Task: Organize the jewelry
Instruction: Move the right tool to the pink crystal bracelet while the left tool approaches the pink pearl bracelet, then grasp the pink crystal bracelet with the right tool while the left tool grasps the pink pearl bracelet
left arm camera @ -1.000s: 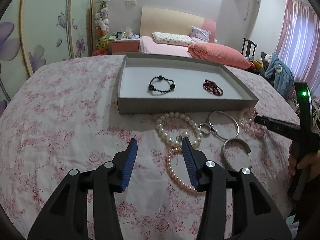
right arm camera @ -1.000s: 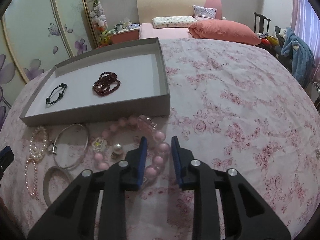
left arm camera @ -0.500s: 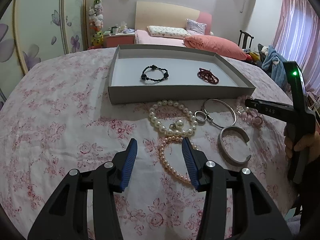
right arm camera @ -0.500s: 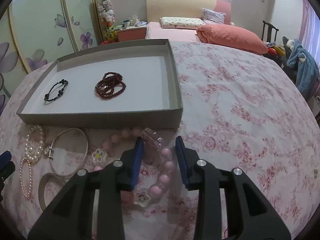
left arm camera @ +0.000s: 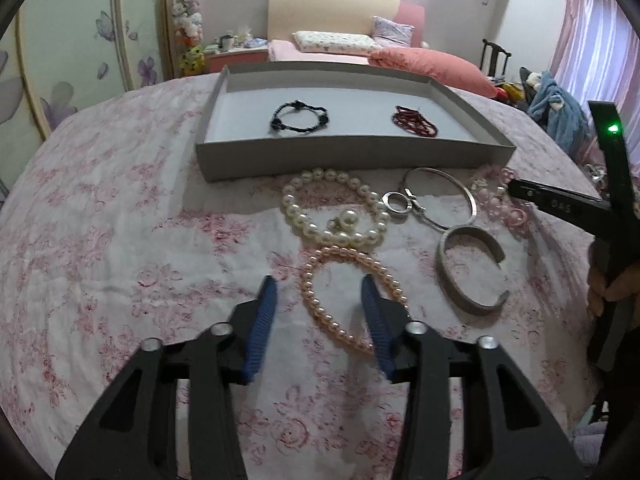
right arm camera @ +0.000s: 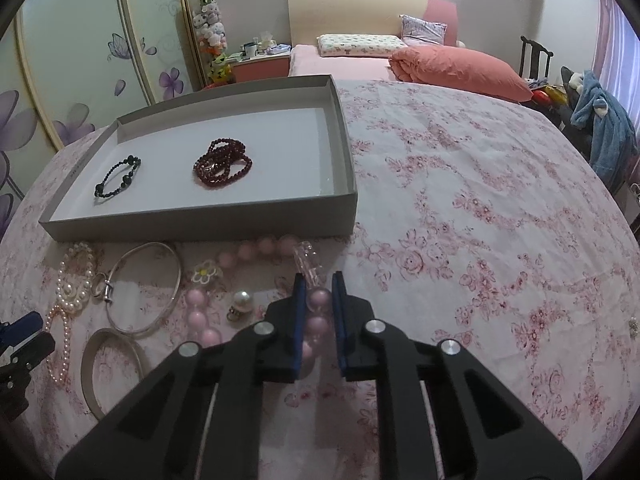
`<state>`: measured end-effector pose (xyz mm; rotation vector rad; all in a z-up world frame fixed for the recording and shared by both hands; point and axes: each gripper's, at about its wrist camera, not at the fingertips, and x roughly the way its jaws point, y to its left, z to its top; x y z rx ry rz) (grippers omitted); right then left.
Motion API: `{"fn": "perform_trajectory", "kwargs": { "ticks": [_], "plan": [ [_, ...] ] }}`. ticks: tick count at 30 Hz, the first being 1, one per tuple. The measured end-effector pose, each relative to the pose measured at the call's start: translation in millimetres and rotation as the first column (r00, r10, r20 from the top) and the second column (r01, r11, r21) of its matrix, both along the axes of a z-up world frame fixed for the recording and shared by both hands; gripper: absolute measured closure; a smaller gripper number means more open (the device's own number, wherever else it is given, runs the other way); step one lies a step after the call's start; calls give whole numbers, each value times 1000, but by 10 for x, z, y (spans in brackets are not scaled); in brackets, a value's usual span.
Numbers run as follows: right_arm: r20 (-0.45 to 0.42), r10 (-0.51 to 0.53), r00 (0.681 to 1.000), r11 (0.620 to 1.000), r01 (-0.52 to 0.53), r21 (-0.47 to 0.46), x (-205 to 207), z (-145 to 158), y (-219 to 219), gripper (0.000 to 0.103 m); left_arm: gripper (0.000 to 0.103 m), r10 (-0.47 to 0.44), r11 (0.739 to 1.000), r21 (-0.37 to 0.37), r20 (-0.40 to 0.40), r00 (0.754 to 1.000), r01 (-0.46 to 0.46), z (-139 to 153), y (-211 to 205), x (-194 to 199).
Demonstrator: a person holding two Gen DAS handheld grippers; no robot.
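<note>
1. The left gripper (left arm camera: 318, 298) is low over the flowered bedspread (left arm camera: 100, 248), pointing forward toward the tray. Its jaws are spread wide and grasp nothing. The near part of the pink pearl strand (left arm camera: 352, 292) lies on the cloth between the two blue pads, and the right pad (left arm camera: 376, 332) covers a part of the strand.
2. The right gripper (right arm camera: 319, 300) is also low and points forward. Its jaws are clenched on a bead of the pink bead bracelet (right arm camera: 319, 302), so the two blue pads press it from both sides. The rest of this bracelet curves on the cloth to the left and ahead, and a clear piece of it (right arm camera: 308, 262) lies just in front of the fingertips.
3. In the left wrist view the right gripper (left arm camera: 516, 188) comes in from the right side, and a hand (left arm camera: 608, 284) holds its handle at the edge.
4. Beside the pink beads lie a flower charm (right arm camera: 205, 272) and a pearl earring (right arm camera: 242, 302).
5. Further left lie a silver cuff (left arm camera: 472, 268), a thin silver bangle (left arm camera: 440, 200) and a white pearl bracelet (left arm camera: 336, 212).
6. Behind them stands the grey tray (left arm camera: 352, 156). In it are a black bead bracelet (left arm camera: 300, 118) at the left and a dark red bead bracelet (left arm camera: 414, 120) at the right, well apart.
</note>
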<state>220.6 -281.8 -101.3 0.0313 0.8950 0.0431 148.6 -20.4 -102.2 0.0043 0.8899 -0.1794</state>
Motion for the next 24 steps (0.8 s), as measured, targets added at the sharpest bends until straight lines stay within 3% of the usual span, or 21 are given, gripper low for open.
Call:
{"fn": "perform_trajectory", "kwargs": {
  "ticks": [2,5,11,17,24],
  "plan": [
    [0,0,1000,1000,0,2,2,-4,5,89,83,-6,1000,25,3,1000,6,-5,-3,-12],
    [0,0,1000,1000,0,4,1,-3,3,89,91,-11,997,76,10,1000,10,-13,37,-20],
    [-1,0,1000,1000,0,3,3,-5,7,89,91,65,992,108,15,998,-66,-15,336,130],
    [-1,0,1000,1000,0,5,5,-5,4,89,90,40,997,63,5,999,-40,8,368,100],
    [-1,0,1000,1000,0,7,4,-5,7,89,90,27,997,67,9,1000,-28,2,317,61]
  ]
}}
